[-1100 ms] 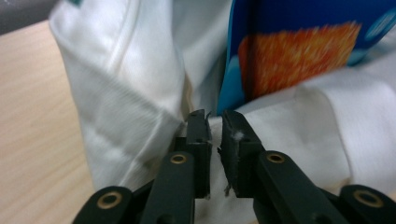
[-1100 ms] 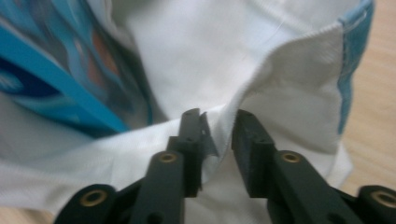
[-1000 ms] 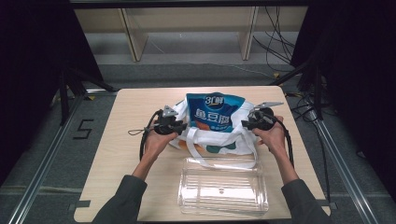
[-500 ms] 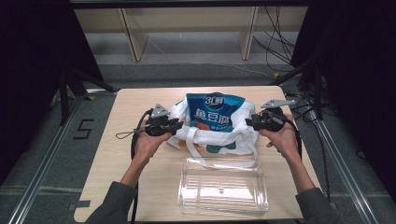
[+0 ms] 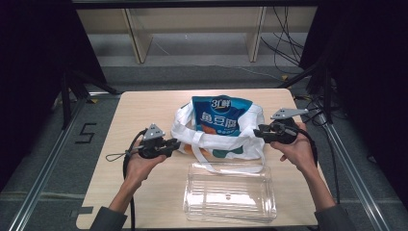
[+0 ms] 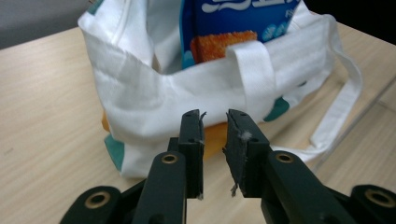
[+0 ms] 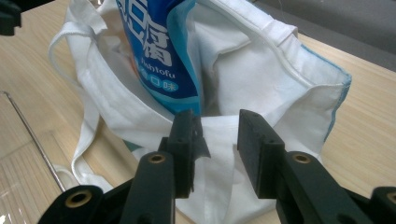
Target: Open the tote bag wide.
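Dark-curtained room, pale wooden counter point(image 5: 144, 110) under the camera. Left gripper point(image 6: 215, 135) with jaws a narrow gap apart, holding nothing, just short of the near wall of the white cloth bag point(image 6: 154, 93); right gripper point(image 7: 219, 135) with jaws wider apart, also empty, at the bag's opposite end. Bag mid-counter, slumped and soft, mouth gaping around an upright blue snack packet point(image 5: 221, 115). Probably light, limp and prone to sagging; packet likely crinkly, slick and easily crushed. Best hold by judgement: the folded, stitched rim or a strap point(image 6: 250, 74), not the thin wall. One long strap trailing toward the clear plastic box point(image 5: 228, 195) at the near edge, a likely snag. Open counter left and behind the bag; right end nearer the counter's edge.
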{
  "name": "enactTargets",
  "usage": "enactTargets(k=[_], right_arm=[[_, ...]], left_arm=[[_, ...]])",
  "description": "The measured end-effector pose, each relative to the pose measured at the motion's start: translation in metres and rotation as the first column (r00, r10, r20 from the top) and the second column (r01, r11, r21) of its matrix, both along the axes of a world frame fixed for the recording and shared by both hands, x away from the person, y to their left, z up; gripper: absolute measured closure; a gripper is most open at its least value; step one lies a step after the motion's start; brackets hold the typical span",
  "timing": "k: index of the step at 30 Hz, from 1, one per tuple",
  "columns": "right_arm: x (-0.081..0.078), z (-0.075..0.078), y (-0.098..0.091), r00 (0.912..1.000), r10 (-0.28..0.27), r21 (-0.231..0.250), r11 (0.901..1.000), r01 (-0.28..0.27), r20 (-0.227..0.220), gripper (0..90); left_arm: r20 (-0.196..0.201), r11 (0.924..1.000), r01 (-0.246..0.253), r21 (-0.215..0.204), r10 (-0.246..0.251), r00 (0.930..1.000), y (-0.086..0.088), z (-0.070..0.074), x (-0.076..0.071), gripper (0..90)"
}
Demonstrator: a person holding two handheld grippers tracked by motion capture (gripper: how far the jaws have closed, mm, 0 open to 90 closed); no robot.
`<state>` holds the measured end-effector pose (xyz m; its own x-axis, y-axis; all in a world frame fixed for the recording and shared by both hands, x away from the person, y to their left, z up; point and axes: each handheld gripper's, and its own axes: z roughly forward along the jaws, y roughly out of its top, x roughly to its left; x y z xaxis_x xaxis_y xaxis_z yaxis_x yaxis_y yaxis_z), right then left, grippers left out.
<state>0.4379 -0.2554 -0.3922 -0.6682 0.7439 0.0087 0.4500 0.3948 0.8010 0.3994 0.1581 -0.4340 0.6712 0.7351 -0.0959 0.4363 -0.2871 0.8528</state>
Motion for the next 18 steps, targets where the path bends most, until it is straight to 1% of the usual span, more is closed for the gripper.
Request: enactTargets(k=[1,2,3,4,6,7,8,9,10,11,12,13,14,15,16,17,18], right_arm=[[0.000,0.001,-0.001,1.0000,0.005,-0.002,1.0000,-0.005,-0.008,66.3],[0.000,0.001,-0.001,0.9999,0.010,0.002,0.9999,-0.010,-0.014,65.9],[0.000,0.002,-0.001,0.9995,0.018,0.002,0.9998,-0.018,-0.024,65.2],[-0.001,0.003,0.000,0.9995,0.013,0.005,0.9999,-0.013,-0.029,64.3],[-0.002,0.004,0.002,0.9998,0.006,0.017,0.9998,-0.006,-0.021,63.0],[-0.001,0.006,0.001,0.9993,0.020,0.006,0.9998,-0.019,-0.032,62.5],[-0.001,0.008,0.002,0.9991,0.025,0.001,0.9997,-0.025,-0.034,61.6],[-0.001,0.008,0.004,0.9995,0.022,0.010,0.9997,-0.022,-0.024,60.6],[-0.001,0.010,0.004,0.9991,0.034,0.001,0.9994,-0.034,-0.026,60.2],[0.000,0.011,0.004,0.9989,0.037,0.003,0.9993,-0.037,-0.029,59.2],[0.000,0.012,0.005,0.9988,0.037,0.008,0.9993,-0.037,-0.030,58.6],[0.001,0.014,0.004,0.9983,0.049,-0.002,0.9988,-0.049,-0.031,57.6],[0.001,0.015,0.005,0.9990,0.042,0.001,0.9991,-0.042,-0.014,56.4],[0.001,0.016,0.006,0.9988,0.045,-0.002,0.9990,-0.045,-0.019,55.2],[0.001,0.018,0.006,0.9978,0.060,-0.012,0.9981,-0.060,-0.029,53.9],[0.002,0.019,0.007,0.9983,0.055,-0.007,0.9984,-0.055,-0.020,52.7],[0.001,0.020,0.008,0.9980,0.053,-0.003,0.9986,-0.053,-0.035,51.9]], left_arm=[[-0.006,1.0000,-0.004,-0.001,0.004,1.0000,0.001,-0.001,-0.004,74.4],[-0.009,0.9999,-0.004,-0.011,0.004,0.9999,0.002,-0.004,-0.008,73.6],[-0.002,1.0000,-0.001,-0.004,0.001,1.0000,0.004,-0.005,-0.012,72.8],[-0.006,1.0000,-0.005,-0.003,0.005,1.0000,0.005,-0.006,-0.016,72.0],[-0.018,0.9998,-0.012,-0.013,0.012,0.9998,0.007,-0.009,-0.024,69.2],[-0.014,0.9999,-0.012,0.001,0.012,0.9998,0.009,-0.011,-0.030,67.3],[-0.012,0.9999,-0.007,-0.013,0.007,0.9999,0.009,-0.013,-0.034,65.4],[-0.014,1.0000,-0.007,-0.002,0.006,0.9999,0.011,-0.014,-0.039,64.3],[-0.019,0.9999,-0.013,-0.001,0.013,0.9997,0.011,-0.016,-0.043,62.4],[-0.023,0.9999,-0.010,-0.002,0.010,0.9997,0.013,-0.018,-0.047,60.0],[-0.025,0.9999,-0.008,0.015,0.008,0.9996,0.014,-0.020,-0.051,58.6],[-0.029,0.9999,-0.014,-0.005,0.014,0.9995,0.013,-0.023,-0.055,56.8],[-0.038,0.9998,-0.019,0.005,0.020,0.9991,0.014,-0.024,-0.058,54.8],[-0.046,0.9997,-0.016,0.019,0.017,0.9988,0.015,-0.027,-0.062,52.4],[-0.047,0.9995,-0.030,0.006,0.030,0.9984,0.016,-0.030,-0.065,50.4],[-0.062,0.9993,-0.038,-0.006,0.037,0.9974,0.016,-0.031,-0.068,49.2],[-0.062,0.9991,-0.041,-0.006,0.041,0.9973,0.018,-0.033,-0.071,48.0]])
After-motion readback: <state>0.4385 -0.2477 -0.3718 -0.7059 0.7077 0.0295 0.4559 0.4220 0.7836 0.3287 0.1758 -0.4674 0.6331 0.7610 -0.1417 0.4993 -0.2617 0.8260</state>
